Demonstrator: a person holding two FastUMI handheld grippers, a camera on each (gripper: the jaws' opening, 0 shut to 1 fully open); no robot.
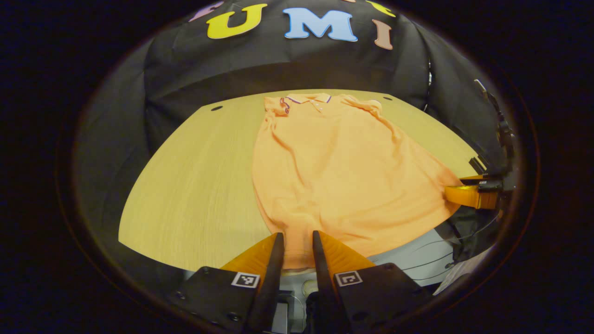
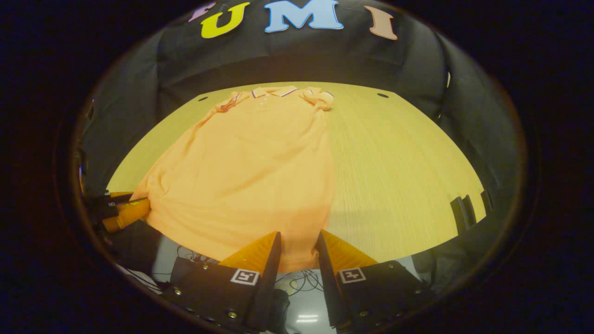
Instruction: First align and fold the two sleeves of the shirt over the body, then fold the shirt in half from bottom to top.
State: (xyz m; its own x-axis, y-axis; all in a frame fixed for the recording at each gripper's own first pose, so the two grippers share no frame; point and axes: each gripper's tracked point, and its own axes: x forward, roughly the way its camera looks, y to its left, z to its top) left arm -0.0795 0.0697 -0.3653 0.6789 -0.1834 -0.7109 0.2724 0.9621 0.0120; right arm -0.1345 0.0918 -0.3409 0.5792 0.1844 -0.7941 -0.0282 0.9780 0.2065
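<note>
An orange polo shirt (image 1: 334, 171) is spread flat on a pale wooden worktop (image 1: 195, 195), collar (image 1: 308, 98) at the far edge, both sleeves folded in over the body, hem hanging slightly past the near edge. In the left gripper view, the left claw (image 1: 297, 248) is seen level at the near edge, its fingers narrowly parted with the hem's left corner between them; whether the cloth is pinched cannot be told. The right claw (image 1: 468, 195) is seen at the hem's right corner. In the right gripper view, the right claw (image 2: 297, 248) is likewise narrowly parted around the hem, grip unclear, and a dark slotted stand (image 2: 468, 208) is shown at the worktop's right edge.
</note>
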